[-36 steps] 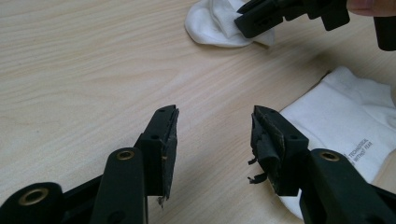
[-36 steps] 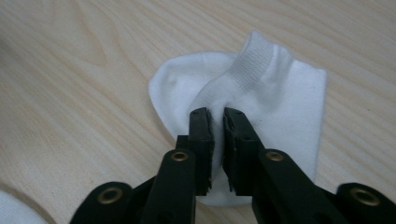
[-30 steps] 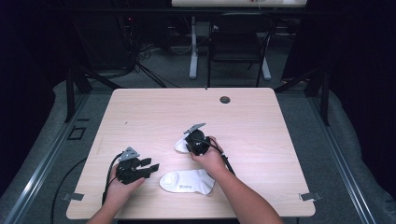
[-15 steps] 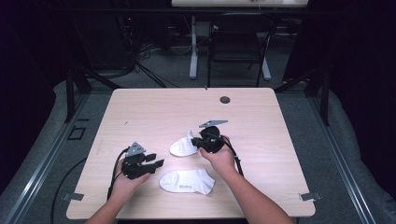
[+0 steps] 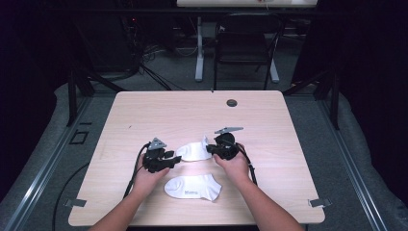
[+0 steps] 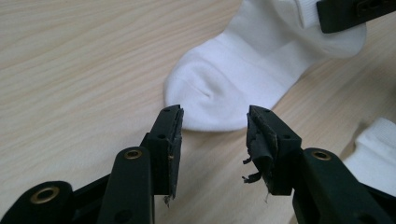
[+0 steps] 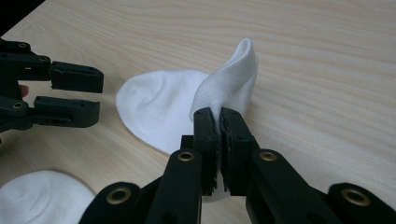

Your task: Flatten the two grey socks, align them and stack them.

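A light wooden table (image 5: 144, 115) with rounded corners. Two white socks lie on it near the front edge. One sock (image 5: 194, 187) rests flat at the front centre. The other sock (image 5: 195, 150) lies just behind it, one end lifted off the wood. A small dark round cap (image 5: 232, 102) sits near the far edge.

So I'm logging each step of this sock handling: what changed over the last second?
The right gripper, shut on the far sock at its cuff, dragged it rightward along the table. The left gripper, open, moved right and slightly away, up to that sock's toe. The near sock stayed put.
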`<state>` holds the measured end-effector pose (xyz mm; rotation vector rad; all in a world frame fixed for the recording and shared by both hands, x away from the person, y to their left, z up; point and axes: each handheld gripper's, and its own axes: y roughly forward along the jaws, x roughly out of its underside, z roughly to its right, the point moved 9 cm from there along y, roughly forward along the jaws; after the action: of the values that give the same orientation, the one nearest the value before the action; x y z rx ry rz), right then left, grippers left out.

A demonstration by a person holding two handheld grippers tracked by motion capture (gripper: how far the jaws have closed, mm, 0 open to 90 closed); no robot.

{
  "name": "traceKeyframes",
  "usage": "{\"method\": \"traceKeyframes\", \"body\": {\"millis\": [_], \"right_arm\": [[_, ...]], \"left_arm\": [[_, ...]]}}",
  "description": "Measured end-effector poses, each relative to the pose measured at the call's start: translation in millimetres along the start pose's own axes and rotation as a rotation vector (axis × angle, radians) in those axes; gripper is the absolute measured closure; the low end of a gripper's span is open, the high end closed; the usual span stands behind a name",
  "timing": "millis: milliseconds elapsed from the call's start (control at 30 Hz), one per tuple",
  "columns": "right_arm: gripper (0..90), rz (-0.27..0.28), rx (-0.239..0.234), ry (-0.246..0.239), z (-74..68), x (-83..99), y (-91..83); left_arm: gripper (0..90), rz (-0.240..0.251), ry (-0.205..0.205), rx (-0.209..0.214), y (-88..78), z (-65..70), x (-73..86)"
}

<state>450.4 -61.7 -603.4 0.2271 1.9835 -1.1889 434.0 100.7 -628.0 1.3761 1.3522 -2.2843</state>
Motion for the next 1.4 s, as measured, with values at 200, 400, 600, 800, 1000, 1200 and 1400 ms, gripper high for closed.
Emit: {"method": "traceKeyframes", "body": {"millis": [200,400,600,800,1000,1200,1400], "right_arm": [[85.7,-0.01,0.011,0.028,7.7,5.3,3.9],[85.4,-0.025,0.02,0.063,15.6,14.3,5.2],[82.3,-0.027,0.045,0.085,28.3,19.6,1.0],[78.0,0.0,0.08,0.111,41.6,20.5,-10.1],[76.1,0.052,0.064,0.044,28.5,10.0,-19.3],[74.0,0.012,0.046,-0.007,18.1,13.4,-2.3],[74.2,-0.036,0.072,0.034,32.7,21.2,9.5]], "left_arm": [[56.3,0.027,-0.022,-0.005,16.0,0.6,-8.2],[62.4,-0.005,0.016,-0.043,25.1,-4.3,-1.7],[77.4,-0.016,0.051,-0.07,23.7,-7.9,-0.2],[88.0,-0.032,0.037,-0.076,20.8,-11.1,1.2],[89.1,-0.037,0.03,-0.074,20.4,-11.1,1.4],[89.3,-0.043,0.026,-0.07,19.2,-10.9,2.3],[89.8,-0.048,0.024,-0.07,17.0,-11.9,3.5]]}}
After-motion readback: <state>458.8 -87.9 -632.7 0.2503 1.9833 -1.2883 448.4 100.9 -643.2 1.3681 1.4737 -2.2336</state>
